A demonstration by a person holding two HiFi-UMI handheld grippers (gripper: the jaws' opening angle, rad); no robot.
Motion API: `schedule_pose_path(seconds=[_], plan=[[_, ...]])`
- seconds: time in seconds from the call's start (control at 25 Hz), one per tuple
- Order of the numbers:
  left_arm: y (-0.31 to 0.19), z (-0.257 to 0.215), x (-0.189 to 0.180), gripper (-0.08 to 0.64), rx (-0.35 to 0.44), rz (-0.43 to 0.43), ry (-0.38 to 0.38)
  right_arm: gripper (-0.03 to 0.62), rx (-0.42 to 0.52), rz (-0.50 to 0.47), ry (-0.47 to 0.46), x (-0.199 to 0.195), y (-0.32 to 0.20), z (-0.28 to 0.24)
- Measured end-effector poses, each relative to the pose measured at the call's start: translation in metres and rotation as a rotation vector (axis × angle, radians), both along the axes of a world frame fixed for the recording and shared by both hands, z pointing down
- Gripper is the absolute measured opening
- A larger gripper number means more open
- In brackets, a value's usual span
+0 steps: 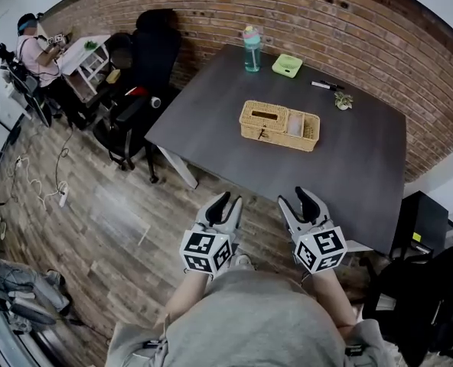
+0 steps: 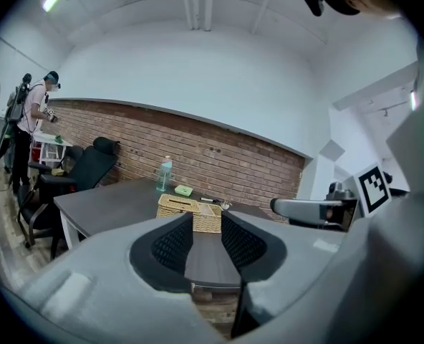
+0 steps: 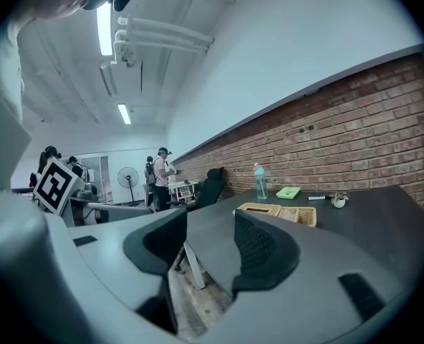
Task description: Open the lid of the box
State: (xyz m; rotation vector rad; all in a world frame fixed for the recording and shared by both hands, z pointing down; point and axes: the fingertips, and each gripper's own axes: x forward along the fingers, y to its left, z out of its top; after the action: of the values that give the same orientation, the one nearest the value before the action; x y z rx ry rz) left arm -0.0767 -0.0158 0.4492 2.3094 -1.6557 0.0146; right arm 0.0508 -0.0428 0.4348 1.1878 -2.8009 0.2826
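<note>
This looks like an office or work room. It has a red brick wall, a wood floor and a big dark tabletop. Black office chairs stand near the tabletop's left edge. Long lights hang from the white ceiling. A person works at a small white desk.

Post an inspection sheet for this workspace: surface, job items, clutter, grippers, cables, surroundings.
Surface: dark table, top mostly bare.
Job's things: wicker box mid-table; its lid lies flat and looks shut.
Clutter: water bottle, green container, marker and small plant along the far edge, apart from the box.
Grippers: left gripper and right gripper both open and empty, over the wood floor, short of the table's near edge.
Cables: loose cables and a power strip on the floor at left.
Surroundings: brick wall behind; office chairs at the table's left; a person at a desk in the far corner.
</note>
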Motion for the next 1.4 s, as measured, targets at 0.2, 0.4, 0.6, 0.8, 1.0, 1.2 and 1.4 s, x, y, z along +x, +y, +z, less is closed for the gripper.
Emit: schedule_pose_path(seconds=[0.2, 0.4, 0.6, 0.8, 1.0, 1.2, 1.4], plan=[[-0.029, 0.002, -0.014, 0.120, -0.002, 0.025, -0.010, 0.197, -0.012, 0.025, 0.010, -0.014, -0.029, 0.003], [-0.048, 0.006, -0.025, 0.120, -0.003, 0.053, -0.006, 0.201, -0.023, 0.050, 0.024, -0.025, -0.048, 0.009], [-0.063, 0.010, -0.035, 0.120, -0.007, 0.062, 0.007, 0.212, -0.022, 0.069, 0.038, -0.033, -0.061, 0.014], [-0.073, 0.013, -0.043, 0.120, -0.011, 0.057, 0.021, 0.218, -0.030, 0.080, 0.062, -0.037, -0.071, 0.020], [-0.081, 0.018, -0.047, 0.120, -0.027, 0.051, 0.020, 0.227, -0.032, 0.087, 0.086, -0.036, -0.088, 0.024], [-0.094, 0.027, -0.051, 0.120, -0.039, 0.037, 0.022, 0.227, -0.032, 0.084, 0.109, -0.035, -0.113, 0.035], [-0.117, 0.033, -0.057, 0.120, -0.052, 0.027, 0.021, 0.227, -0.040, 0.089, 0.140, -0.035, -0.145, 0.047]])
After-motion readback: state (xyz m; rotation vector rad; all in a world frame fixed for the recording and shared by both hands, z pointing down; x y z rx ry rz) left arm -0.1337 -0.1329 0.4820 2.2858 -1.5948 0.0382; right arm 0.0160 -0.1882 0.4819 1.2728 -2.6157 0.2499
